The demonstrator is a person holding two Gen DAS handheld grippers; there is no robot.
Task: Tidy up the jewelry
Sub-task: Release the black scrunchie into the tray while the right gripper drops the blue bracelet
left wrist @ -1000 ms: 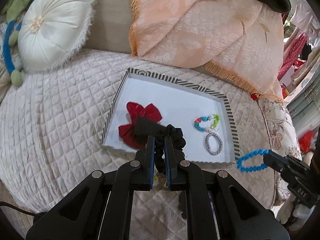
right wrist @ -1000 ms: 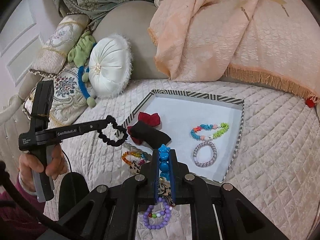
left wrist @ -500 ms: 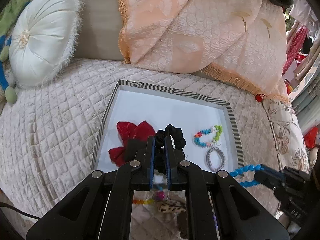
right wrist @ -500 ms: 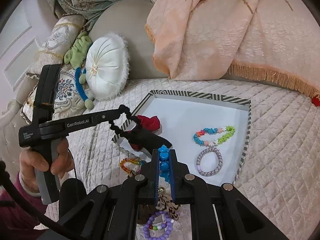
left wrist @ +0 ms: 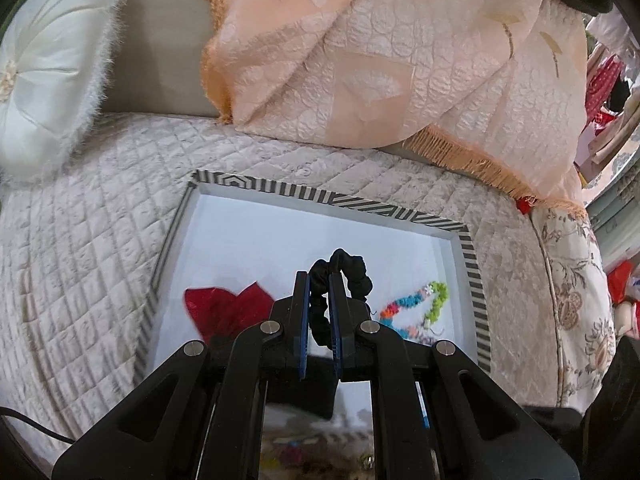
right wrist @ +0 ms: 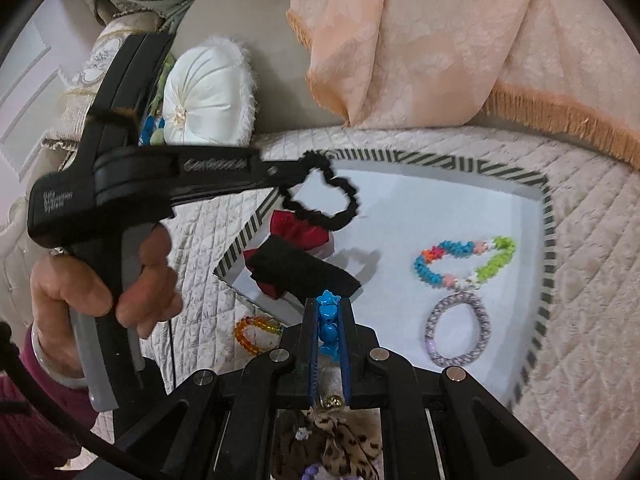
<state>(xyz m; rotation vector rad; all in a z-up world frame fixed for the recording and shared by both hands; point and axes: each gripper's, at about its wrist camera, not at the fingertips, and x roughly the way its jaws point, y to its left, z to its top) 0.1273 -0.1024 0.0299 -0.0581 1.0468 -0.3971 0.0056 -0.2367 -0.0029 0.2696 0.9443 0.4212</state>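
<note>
Both grippers have pushed in toward the tray since a second ago, so the tray looks bigger in both views and the black scrunchie (right wrist: 320, 196) now hangs over the white floor of the tray instead of short of its near edge. Closest in, the right gripper (right wrist: 329, 320) has its jaws clamped on a blue bead bracelet (right wrist: 328, 326), right at the tray's near edge. Under it on the quilt there's a leopard-print hair tie (right wrist: 344, 440), and an orange bead bracelet (right wrist: 256, 330) sits just outside the tray. The left gripper (left wrist: 319, 296) is squeezed tight on the scrunchie, which loops out past the fingertips; a hand (right wrist: 104, 276) grips its handle. Inside the striped tray (right wrist: 548, 240) you've got a red bow (left wrist: 224, 308) with a black piece (right wrist: 304, 272) lying across it on the left side, then a multicolour bead bracelet (right wrist: 464, 264) and a grey woven bracelet (right wrist: 458, 330) touching it on the right. The tray sits on a quilted bed cover (left wrist: 80, 240). Farther back there's a round white cushion (right wrist: 208, 96) and a peach fringed blanket (left wrist: 380, 60) draped over the headboard.
</note>
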